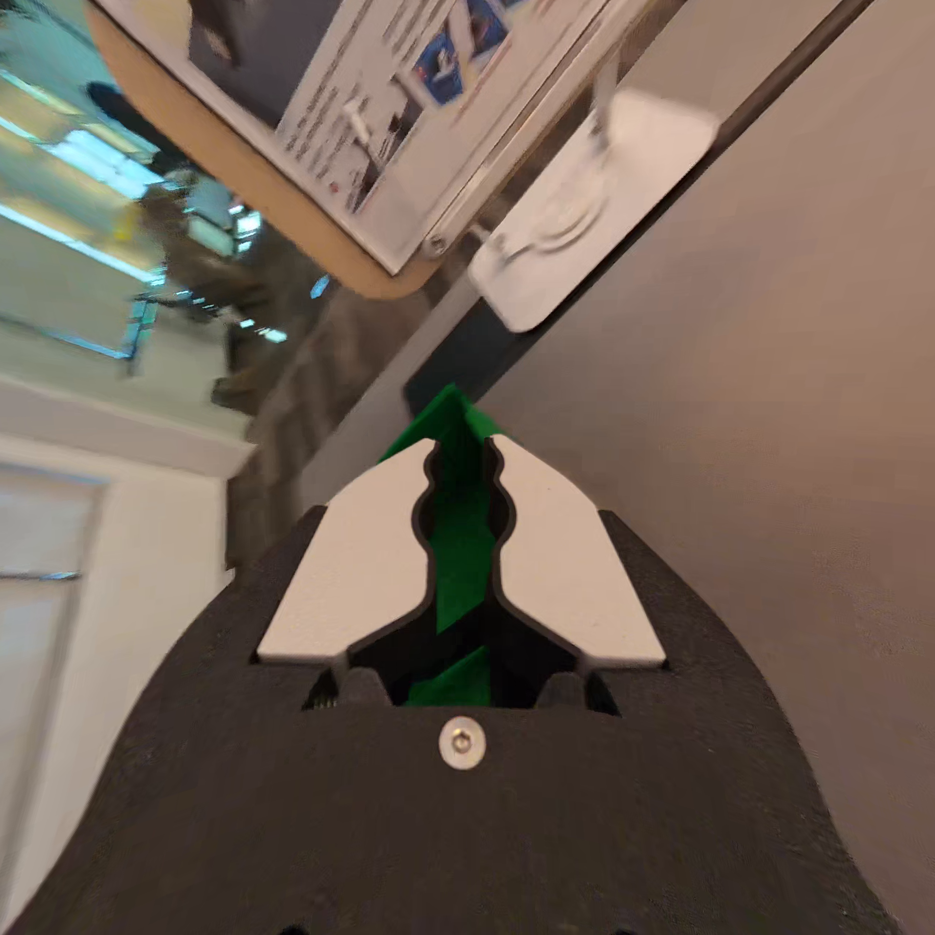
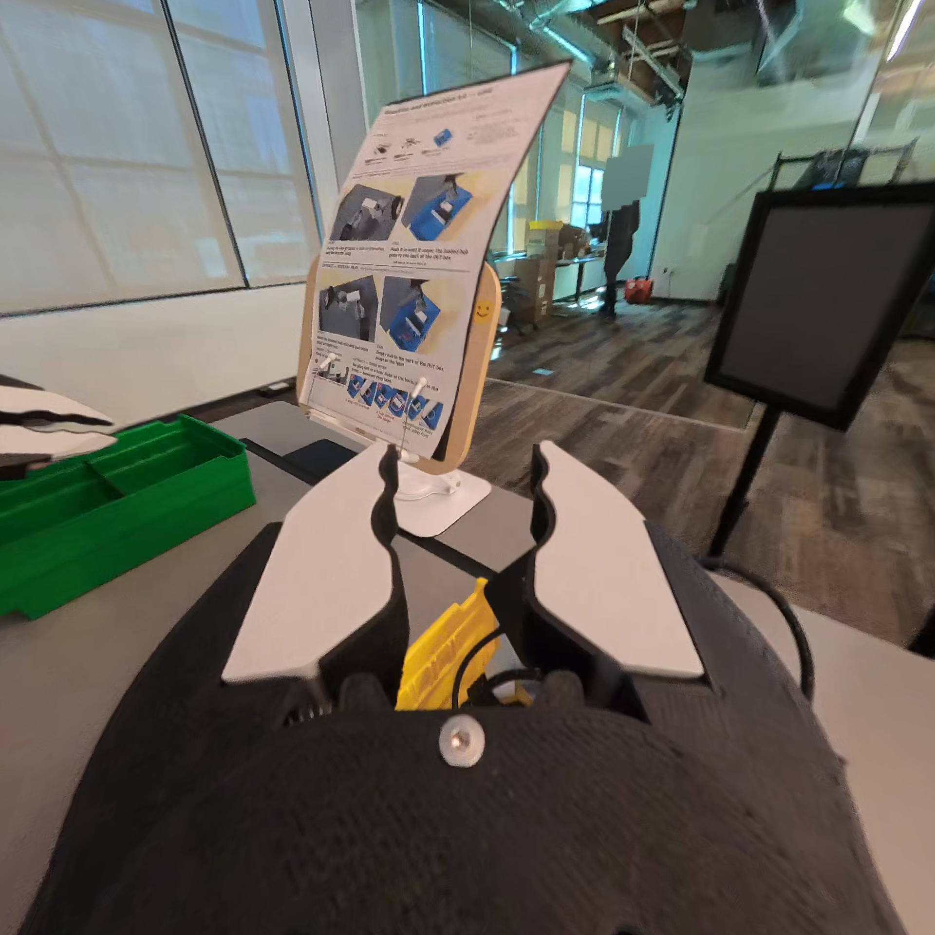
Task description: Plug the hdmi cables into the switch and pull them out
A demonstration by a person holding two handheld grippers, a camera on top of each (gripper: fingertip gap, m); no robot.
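No HDMI switch shows in either view. My right gripper (image 2: 463, 455) is open and empty, held above the grey table (image 2: 126, 657). Through its gap I see a yellow plastic part (image 2: 450, 642) with a thin black cable (image 2: 480, 652) lying over it. My left gripper (image 1: 461, 445) is rolled sideways over a green tray (image 1: 463, 556); its jaws stand a narrow gap apart with nothing between them. It also shows in the right wrist view (image 2: 109, 430) at the far left, above the green tray (image 2: 126, 501), whose compartments look empty.
An instruction sheet on a wooden stand (image 2: 420, 283) with a white base (image 2: 445, 501) stands at the table's far edge, also in the left wrist view (image 1: 354, 126). A black cable (image 2: 789, 622) hangs off the right side. A black display on a pole (image 2: 830, 303) and a person (image 2: 620, 263) are beyond. Spacing between my two grippers at the tips: around 45 centimetres.
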